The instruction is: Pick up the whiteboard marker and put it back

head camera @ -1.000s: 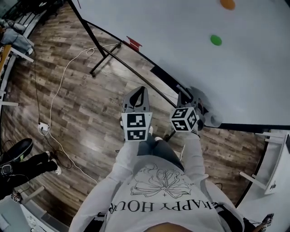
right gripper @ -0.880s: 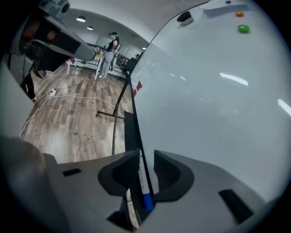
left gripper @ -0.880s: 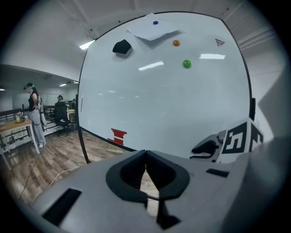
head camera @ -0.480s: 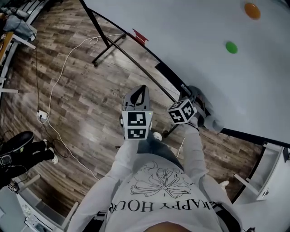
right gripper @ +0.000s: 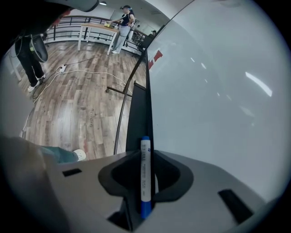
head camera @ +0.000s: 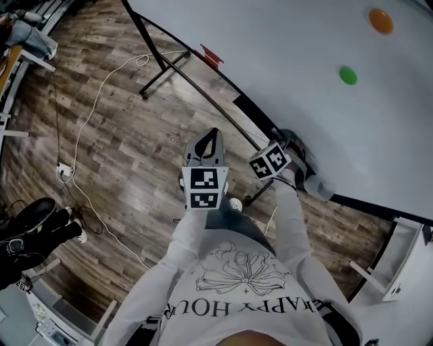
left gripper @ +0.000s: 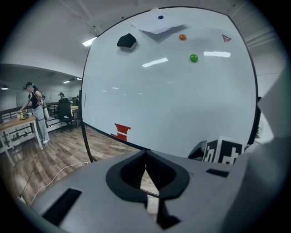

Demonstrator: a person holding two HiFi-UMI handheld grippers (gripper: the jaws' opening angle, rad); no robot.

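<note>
A whiteboard marker (right gripper: 145,173), white with blue ends, stands lengthwise between the jaws of my right gripper (right gripper: 145,154), which is shut on it. Its tip points along the whiteboard's black ledge (right gripper: 137,113), just above that ledge. In the head view the right gripper (head camera: 289,143) sits against the lower edge of the whiteboard (head camera: 304,61), and the marker is hidden there. My left gripper (head camera: 207,144) hangs over the wooden floor beside it. In its own view the left gripper (left gripper: 146,160) has its jaws together, with nothing between them.
The whiteboard carries a green magnet (head camera: 348,75), an orange magnet (head camera: 381,20), a black eraser (left gripper: 127,41) and a red mark (head camera: 212,56). Its black stand legs (head camera: 159,74) and a white cable (head camera: 88,128) lie on the floor. Someone's legs (head camera: 34,233) stand at the left.
My right gripper has shifted slightly up along the board's ledge and turned a little, still holding the marker. The left gripper has stayed where it was.
</note>
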